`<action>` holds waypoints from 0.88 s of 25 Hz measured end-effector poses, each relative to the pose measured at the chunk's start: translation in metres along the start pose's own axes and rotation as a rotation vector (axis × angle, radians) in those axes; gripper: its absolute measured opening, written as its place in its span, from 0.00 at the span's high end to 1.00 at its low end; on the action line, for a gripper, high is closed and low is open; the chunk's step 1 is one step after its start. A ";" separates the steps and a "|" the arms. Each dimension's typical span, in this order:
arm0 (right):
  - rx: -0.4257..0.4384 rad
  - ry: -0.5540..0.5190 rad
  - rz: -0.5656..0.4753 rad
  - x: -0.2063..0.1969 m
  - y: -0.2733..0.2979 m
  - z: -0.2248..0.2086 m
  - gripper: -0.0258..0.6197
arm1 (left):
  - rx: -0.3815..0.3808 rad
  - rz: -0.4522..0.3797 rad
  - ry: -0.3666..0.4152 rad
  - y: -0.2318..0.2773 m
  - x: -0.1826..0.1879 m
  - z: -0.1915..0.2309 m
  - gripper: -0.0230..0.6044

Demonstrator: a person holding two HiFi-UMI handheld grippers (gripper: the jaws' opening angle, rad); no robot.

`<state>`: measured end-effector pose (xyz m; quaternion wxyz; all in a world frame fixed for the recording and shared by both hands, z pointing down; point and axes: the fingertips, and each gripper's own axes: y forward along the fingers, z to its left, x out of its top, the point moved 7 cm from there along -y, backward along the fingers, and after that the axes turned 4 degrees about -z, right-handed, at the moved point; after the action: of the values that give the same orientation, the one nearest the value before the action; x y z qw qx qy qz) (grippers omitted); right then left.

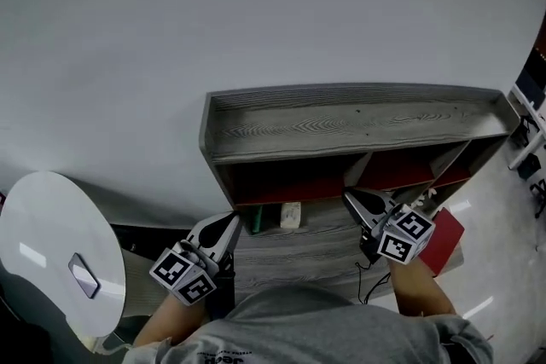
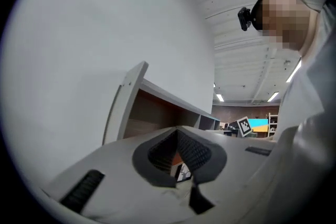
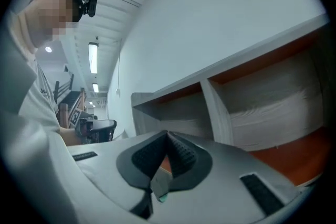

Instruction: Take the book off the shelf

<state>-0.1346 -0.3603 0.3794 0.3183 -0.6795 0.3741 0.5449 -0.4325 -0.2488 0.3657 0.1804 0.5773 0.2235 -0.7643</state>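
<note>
A grey wooden shelf (image 1: 358, 124) with red inner panels stands against the white wall. On its lower board, under the left compartment, stand a pale book (image 1: 291, 215) and a green one (image 1: 254, 220). My left gripper (image 1: 232, 224) hangs just left of them, jaws shut and holding nothing. My right gripper (image 1: 351, 199) is to the right of the books, in front of the middle compartment, with its jaws together and nothing gripped. In the left gripper view the left gripper (image 2: 177, 129) points along the shelf's end panel (image 2: 123, 99). In the right gripper view the right gripper (image 3: 168, 135) faces the compartments (image 3: 262, 107).
A white round table (image 1: 51, 243) with a small flat dark object (image 1: 84, 275) stands at the left. A red flat thing (image 1: 444, 239) lies at the right by the shelf's foot. White racks (image 1: 529, 124) stand at the far right. My torso fills the bottom edge.
</note>
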 end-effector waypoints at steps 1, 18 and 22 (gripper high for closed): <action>0.010 -0.005 0.007 -0.002 0.004 0.005 0.96 | 0.012 -0.007 0.006 -0.006 0.002 0.001 0.94; 0.120 -0.042 0.054 -0.007 0.025 0.010 0.96 | 0.094 -0.056 -0.007 -0.025 -0.002 -0.012 0.94; 0.116 -0.054 0.056 -0.003 0.017 0.009 0.96 | 0.086 -0.050 -0.001 -0.021 -0.001 -0.019 0.94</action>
<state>-0.1539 -0.3615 0.3806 0.3515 -0.6343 0.4153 0.5493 -0.4282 -0.2211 0.3655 0.1363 0.5785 0.2045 -0.7778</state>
